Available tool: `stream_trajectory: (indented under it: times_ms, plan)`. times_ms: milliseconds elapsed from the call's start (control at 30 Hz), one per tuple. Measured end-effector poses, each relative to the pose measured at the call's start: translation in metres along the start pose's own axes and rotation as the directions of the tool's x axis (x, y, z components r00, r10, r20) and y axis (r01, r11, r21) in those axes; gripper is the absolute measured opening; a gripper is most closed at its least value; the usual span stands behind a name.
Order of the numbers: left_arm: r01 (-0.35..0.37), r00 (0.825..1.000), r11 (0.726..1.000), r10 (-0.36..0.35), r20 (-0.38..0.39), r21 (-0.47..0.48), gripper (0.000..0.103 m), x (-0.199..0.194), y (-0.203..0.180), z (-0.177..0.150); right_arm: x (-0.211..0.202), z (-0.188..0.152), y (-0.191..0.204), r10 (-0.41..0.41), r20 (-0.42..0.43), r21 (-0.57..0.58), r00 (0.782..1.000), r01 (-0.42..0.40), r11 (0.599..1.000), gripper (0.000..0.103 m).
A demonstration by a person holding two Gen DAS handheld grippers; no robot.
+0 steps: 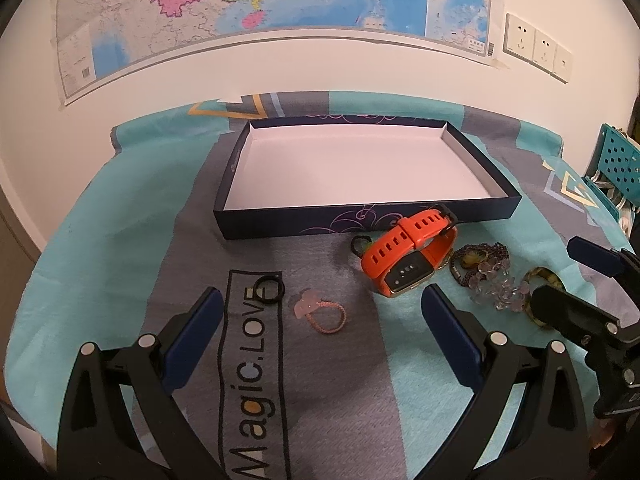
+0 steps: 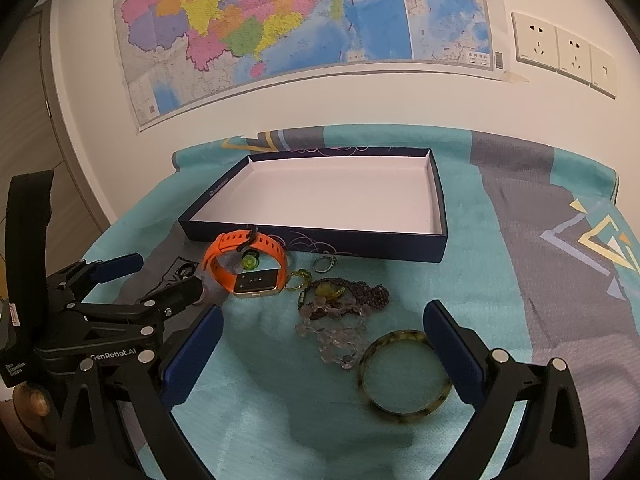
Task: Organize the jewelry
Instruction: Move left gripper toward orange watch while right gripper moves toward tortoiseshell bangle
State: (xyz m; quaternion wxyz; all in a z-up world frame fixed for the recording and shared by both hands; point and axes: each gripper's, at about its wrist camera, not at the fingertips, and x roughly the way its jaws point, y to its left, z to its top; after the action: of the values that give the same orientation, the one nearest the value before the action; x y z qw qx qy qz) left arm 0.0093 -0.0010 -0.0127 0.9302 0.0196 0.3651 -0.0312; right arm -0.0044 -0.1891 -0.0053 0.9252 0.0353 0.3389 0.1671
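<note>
A shallow navy box point(image 1: 456, 216) point(image 2: 438, 184) with a white inside lies empty at the back of the cloth. In front of it lie an orange watch point(image 1: 404, 258) point(image 2: 248, 268), a black ring point(image 1: 271, 289), a pink hair tie point(image 1: 325, 315), a dark bead necklace point(image 2: 360, 290), clear beads point(image 1: 496, 286) point(image 2: 334, 336) and a tortoiseshell bangle point(image 2: 406, 376). My left gripper point(image 1: 320, 304) is open above the pink hair tie. My right gripper point(image 2: 324, 320) is open over the clear beads, with the bangle just left of its right finger.
A small silver ring point(image 2: 323, 264) and a yellow-green ring point(image 2: 299, 279) lie near the watch. A teal perforated rack point(image 1: 616, 160) stands at the far right. A map and wall sockets point(image 2: 564, 50) are on the wall behind. The table has a teal and grey cloth point(image 1: 120, 248).
</note>
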Motion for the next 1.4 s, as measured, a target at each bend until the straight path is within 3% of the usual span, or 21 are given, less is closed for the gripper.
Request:
stream_trajectory:
  times_ms: [1400]
  plan:
    - [0.052, 0.998, 0.999, -0.052, -0.023, 0.006, 0.091, 0.014, 0.003, 0.003, 0.007, -0.001, -0.011, -0.013, -0.021, 0.011, 1.000, 0.013, 1.000, 0.097]
